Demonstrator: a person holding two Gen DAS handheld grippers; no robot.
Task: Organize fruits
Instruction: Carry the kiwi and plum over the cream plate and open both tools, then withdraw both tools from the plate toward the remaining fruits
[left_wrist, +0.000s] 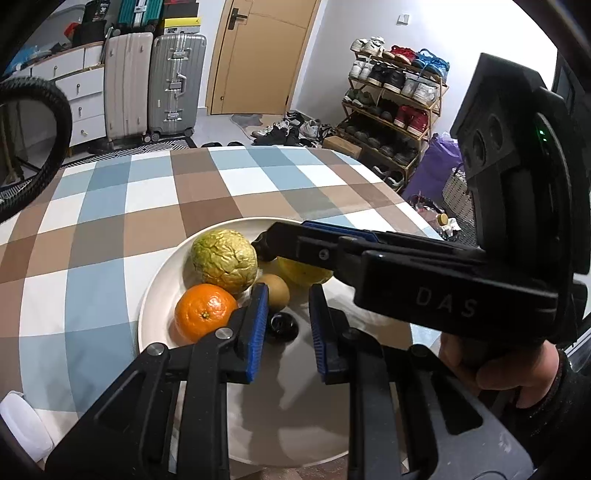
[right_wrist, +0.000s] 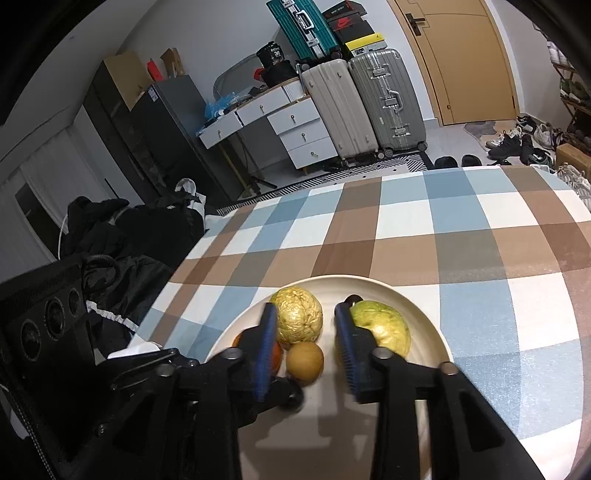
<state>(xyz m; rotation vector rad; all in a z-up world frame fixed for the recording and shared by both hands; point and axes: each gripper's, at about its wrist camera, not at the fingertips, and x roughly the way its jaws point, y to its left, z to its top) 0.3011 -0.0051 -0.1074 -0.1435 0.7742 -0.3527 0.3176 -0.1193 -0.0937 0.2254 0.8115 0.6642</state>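
Checked cloth covers the table beneath both my grippers, left gripper and right gripper, each released and empty above the cream plate. "DAS" reads on the right one's body. Orange, kiwi, wrinkled yellow fruit and green guava cluster on the plate, the orange's stem end facing me.

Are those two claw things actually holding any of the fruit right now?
No. The left gripper and the right gripper both hang open over the plate, gripping nothing.
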